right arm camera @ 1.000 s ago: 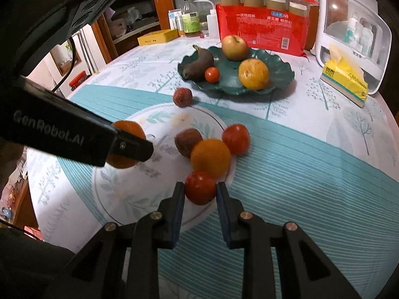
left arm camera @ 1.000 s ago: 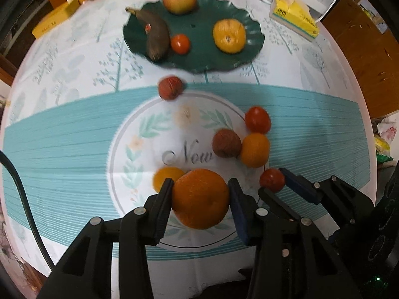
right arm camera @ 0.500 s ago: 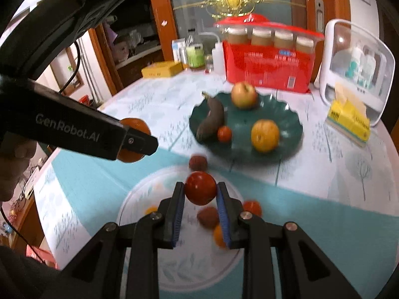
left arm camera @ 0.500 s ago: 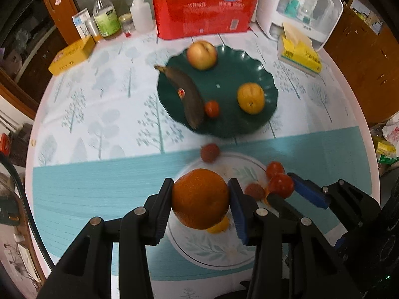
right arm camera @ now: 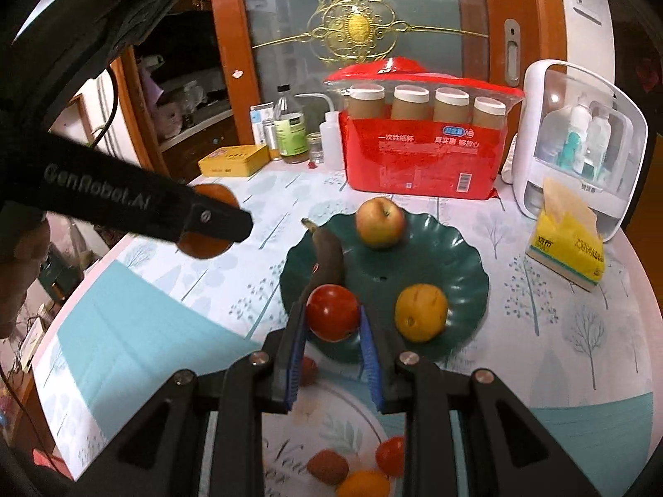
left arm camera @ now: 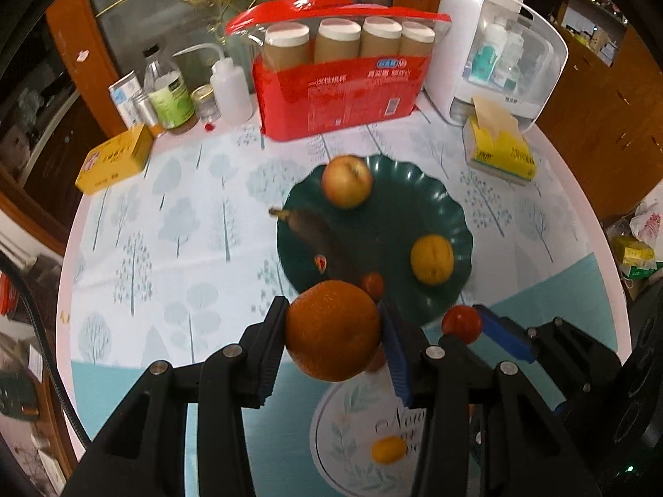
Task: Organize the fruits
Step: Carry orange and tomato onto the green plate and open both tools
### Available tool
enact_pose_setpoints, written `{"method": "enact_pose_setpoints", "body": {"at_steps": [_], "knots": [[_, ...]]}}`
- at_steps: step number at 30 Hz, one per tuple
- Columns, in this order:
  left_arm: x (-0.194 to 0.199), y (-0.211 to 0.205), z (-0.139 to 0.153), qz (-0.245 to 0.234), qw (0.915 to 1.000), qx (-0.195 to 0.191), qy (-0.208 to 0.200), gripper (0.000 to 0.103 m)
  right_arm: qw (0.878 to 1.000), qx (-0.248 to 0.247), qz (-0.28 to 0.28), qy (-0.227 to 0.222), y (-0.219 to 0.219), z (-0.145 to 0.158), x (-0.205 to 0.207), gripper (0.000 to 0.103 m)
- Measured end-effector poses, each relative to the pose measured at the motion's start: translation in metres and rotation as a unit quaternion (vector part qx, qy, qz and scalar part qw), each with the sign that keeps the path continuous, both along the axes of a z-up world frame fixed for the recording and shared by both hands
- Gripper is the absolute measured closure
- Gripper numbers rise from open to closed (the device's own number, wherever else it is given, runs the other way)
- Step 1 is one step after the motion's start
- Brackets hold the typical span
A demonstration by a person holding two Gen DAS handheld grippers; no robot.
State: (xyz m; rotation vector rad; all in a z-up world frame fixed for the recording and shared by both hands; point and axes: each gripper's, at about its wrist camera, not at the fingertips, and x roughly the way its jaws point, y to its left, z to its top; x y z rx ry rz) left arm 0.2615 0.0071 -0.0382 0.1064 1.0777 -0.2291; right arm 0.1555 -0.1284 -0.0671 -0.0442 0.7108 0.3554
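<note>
My left gripper [left arm camera: 333, 333] is shut on a big orange [left arm camera: 333, 329] and holds it in the air over the near left rim of the green plate [left arm camera: 418, 215]. My right gripper [right arm camera: 331, 323] is shut on a red tomato [right arm camera: 331, 306], held above the plate's [right arm camera: 460, 261] near edge. The plate holds an apple [right arm camera: 379, 223], a dark banana [right arm camera: 329, 254], a yellow orange [right arm camera: 420, 310] and a small tomato [left arm camera: 373, 283]. The right gripper with its tomato [left arm camera: 462, 323] also shows in the left wrist view.
Loose fruit lies on the round mat near me: a small yellow fruit [left arm camera: 387, 449], a tomato [right arm camera: 389, 453], a brown fruit [right arm camera: 327, 466] and an orange [right arm camera: 362, 484]. A red pack of cups [left arm camera: 335, 91], bottles [left arm camera: 170, 91], a white cabinet [left arm camera: 497, 54] and yellow boxes [left arm camera: 499, 153] stand behind the plate.
Both grippers have lifted their fruit off the mat and moved forward toward the green plate. The plate is now much nearer in both views.
</note>
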Motion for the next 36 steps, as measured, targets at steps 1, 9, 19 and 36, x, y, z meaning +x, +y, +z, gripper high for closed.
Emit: {"method": "enact_pose_setpoints", "body": {"at_steps": [1, 9, 19, 36], "knots": [[0.005, -0.001, -0.001, -0.003, 1.0, -0.001, -0.001, 0.06, 1.0, 0.001, -0.004, 0.0, 0.0, 0.0, 0.004, 0.077], [0.034, -0.008, -0.024, -0.017, 0.9998, -0.005, -0.009, 0.06, 1.0, 0.001, -0.028, 0.011, -0.001, -0.013, 0.03, 0.077], [0.056, -0.026, -0.067, -0.035, 0.9992, -0.017, -0.006, 0.06, 0.997, 0.013, -0.043, 0.057, -0.006, -0.051, 0.052, 0.077], [0.058, -0.025, -0.074, -0.032, 0.9989, -0.031, -0.016, 0.038, 0.993, 0.025, -0.072, 0.085, -0.01, -0.066, 0.057, 0.045]]}}
